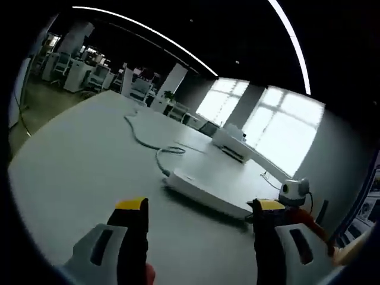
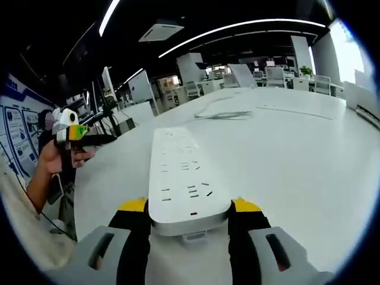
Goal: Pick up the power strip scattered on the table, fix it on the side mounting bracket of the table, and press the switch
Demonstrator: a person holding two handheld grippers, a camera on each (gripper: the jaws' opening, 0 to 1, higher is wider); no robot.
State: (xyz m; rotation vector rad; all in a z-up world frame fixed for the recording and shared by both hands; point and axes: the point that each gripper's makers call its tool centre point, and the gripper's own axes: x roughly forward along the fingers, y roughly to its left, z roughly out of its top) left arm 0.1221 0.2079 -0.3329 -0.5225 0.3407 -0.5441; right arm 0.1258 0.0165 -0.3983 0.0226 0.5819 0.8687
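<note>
The long white plastic power strip (image 2: 185, 178) lay flat on the pale grey desk (image 2: 297, 154), its near end between the jaws of the right gripper (image 2: 187, 208), which flanked it closely on both sides. Whether they pressed it yet could not be told. In the left gripper view the same strip sat toward the desk's far side edge, its white cable (image 1: 145, 136) trailing away across the top. The left gripper (image 1: 199, 208) hovered over bare desk, jaws spread wide and holding nothing.

The strip looked rigid and fairly light, its smooth casing likely slippery. Gripping across the narrow width near one end seemed sound, though the trailing cable would probably drag and twist it.
</note>
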